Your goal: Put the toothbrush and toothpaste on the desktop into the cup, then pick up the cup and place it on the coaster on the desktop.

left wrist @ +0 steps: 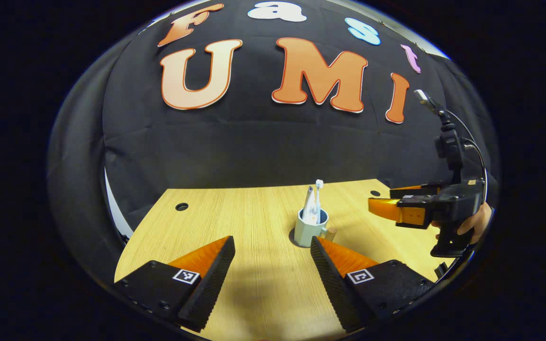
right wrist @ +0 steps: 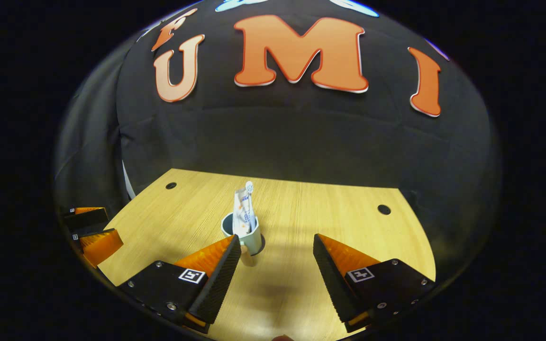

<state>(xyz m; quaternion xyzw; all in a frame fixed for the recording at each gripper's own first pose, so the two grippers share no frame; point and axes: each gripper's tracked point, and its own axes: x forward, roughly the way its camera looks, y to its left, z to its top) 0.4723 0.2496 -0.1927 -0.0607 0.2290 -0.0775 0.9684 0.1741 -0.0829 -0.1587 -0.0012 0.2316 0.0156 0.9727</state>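
Black cloth wall is backing a light wood bench (left wrist: 254, 222), which is taking up the lower half of both views.

Cup (left wrist: 310, 230) is standing upright at frame centre in the left gripper view, with toothbrush (left wrist: 319, 195) and toothpaste (left wrist: 309, 203) both sticking up out of it, leaning together. In the right gripper view the cup (right wrist: 249, 237) is sitting lower centre with the toothpaste (right wrist: 241, 208) and toothbrush (right wrist: 250, 194) in it. A dark round edge is peeking out under the cup base in both views, which looks like the coaster (left wrist: 294, 239), so the cup is probably resting on it already; can't fully confirm. A small tan piece is sitting against the cup's base; hard to identify.

Left gripper (left wrist: 273, 263) is hanging low over the bench at the bottom of its view, jaws wide apart, gripping nothing, cup just beyond the right-hand finger. Right gripper (right wrist: 277, 263) is likewise spread and empty, cup just behind the left-hand finger.

Right gripper is also showing at right edge of the left gripper view, held in a hand (left wrist: 474, 222), off to the side of the cup.

Judgement: both items are loaded and the cup is seemingly placed, so the task looks near done; both jaws being open and clear of the cup fits a release.
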